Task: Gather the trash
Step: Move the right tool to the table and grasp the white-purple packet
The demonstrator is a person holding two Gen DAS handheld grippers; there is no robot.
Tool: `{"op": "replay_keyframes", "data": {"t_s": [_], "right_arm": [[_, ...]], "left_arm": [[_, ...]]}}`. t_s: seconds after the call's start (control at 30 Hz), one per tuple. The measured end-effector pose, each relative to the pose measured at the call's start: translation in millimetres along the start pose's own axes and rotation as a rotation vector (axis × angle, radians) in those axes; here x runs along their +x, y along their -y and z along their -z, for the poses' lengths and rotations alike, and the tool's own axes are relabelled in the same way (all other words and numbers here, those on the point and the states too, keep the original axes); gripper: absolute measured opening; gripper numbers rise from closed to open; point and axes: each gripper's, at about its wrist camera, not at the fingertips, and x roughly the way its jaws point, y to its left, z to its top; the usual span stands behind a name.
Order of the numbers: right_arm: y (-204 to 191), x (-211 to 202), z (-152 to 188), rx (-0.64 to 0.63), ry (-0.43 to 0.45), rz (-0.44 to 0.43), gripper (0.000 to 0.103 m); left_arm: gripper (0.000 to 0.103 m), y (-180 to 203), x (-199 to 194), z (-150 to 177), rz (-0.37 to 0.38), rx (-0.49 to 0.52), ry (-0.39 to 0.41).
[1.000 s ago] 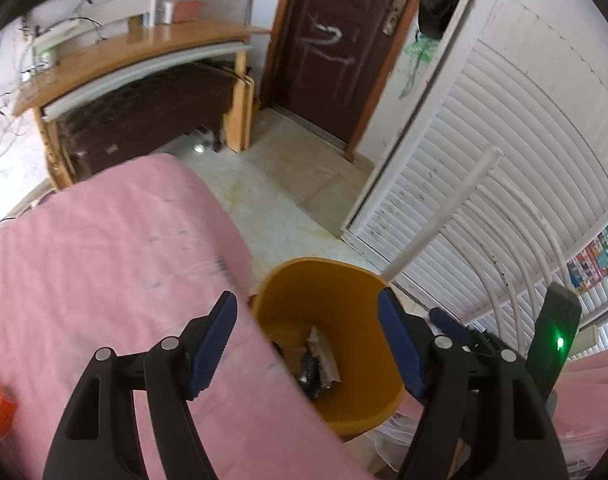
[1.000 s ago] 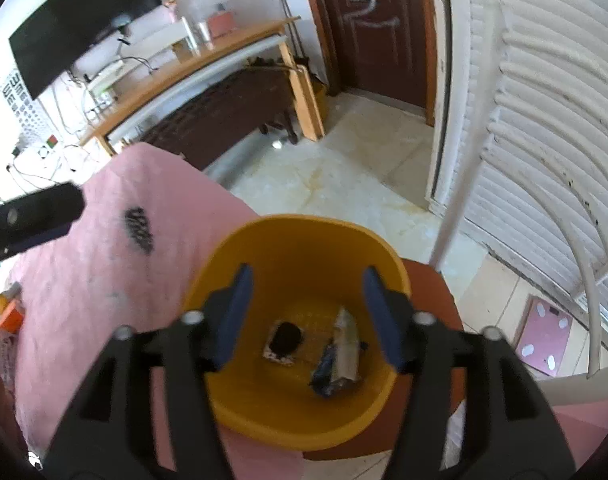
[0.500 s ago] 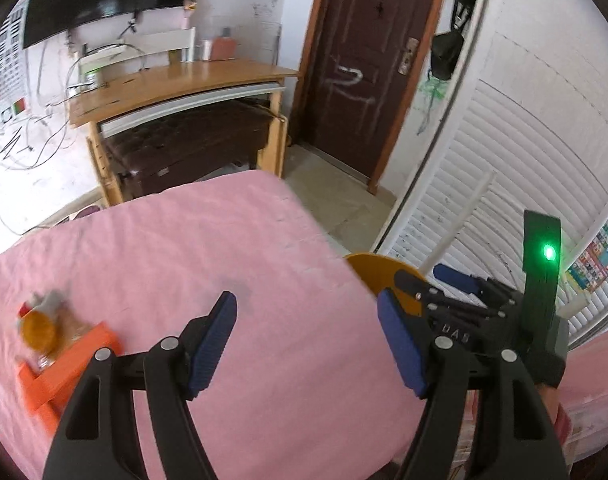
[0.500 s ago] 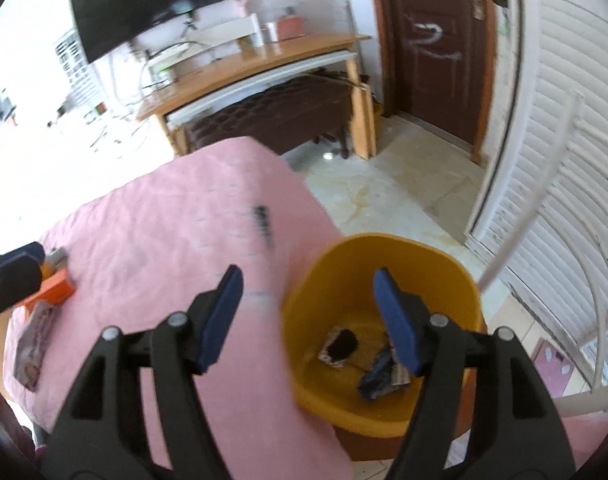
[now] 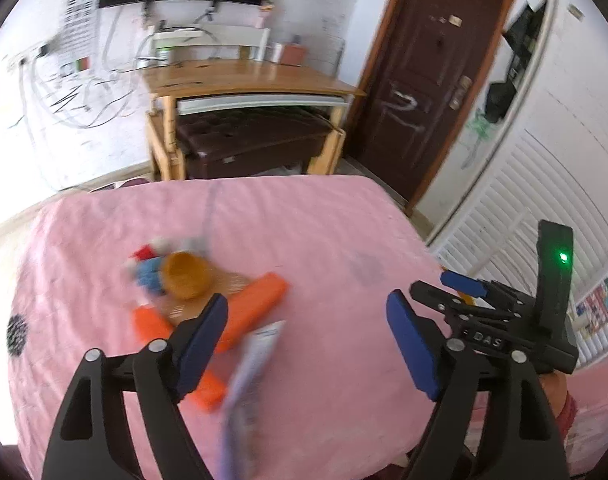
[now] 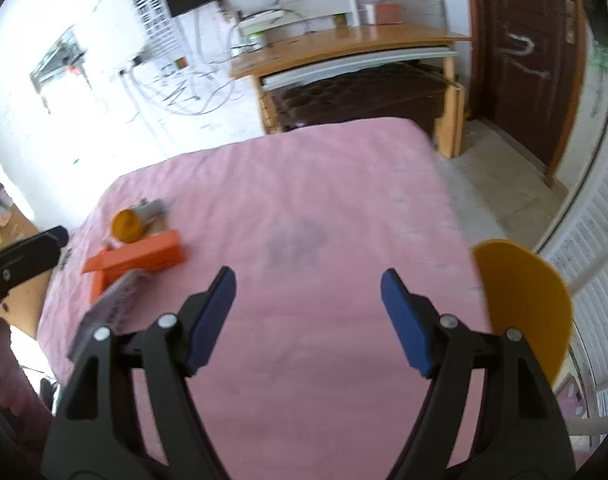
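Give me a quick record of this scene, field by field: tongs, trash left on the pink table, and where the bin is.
left tongs: open, empty, over the table's near side
right tongs: open, empty
table: pink cloth
trash: orange cap, orange boxes, wrapper, clustered on the table's left
bin: yellow, beyond the table's right edge; contents not visible
blur: trash details unclear

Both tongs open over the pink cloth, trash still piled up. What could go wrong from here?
1. The pile overlaps: orange boxes, wrapper and bottle touch, so the left tongs may grab two or knock the bottle rolling.
2. The yellow bin sits off the table edge, so drops may miss.
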Motion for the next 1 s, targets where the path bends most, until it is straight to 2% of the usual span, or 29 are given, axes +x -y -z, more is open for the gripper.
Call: {"op": "replay_keyframes", "data": {"t_s": [0.17, 0.53, 0.63, 0.73, 1.0], "right_arm": [[-38.1, 11.9, -1.3, -0.063, -0.045, -0.034, 0.077], [-104.6, 27.9, 4.0, -0.136, -0.136, -0.126, 0.078], [-125.0, 32.9, 7.4, -0.165, -0.166, -0.151, 0.078], [-143.3, 37.7, 11.9, -0.196, -0.188, -0.163, 0.078], [-182.9, 49.2, 27.7, -0.267, -0.247, -0.186, 0.077]], "left_arm": [[0.081, -41.5, -9.4, 5.4, -0.048, -0.054, 0.005], [0.081, -109.0, -9.9, 24.0, -0.129, -0.132, -0.011], [0.081, -117.5, -0.3, 20.5, -0.158, -0.150, -0.028], [0.081, -118.3, 16.6, 15.1, -0.188, -0.129, -0.076], [0.081, -105.9, 49.8, 13.2, -0.201, -0.066, -0.178]]}}
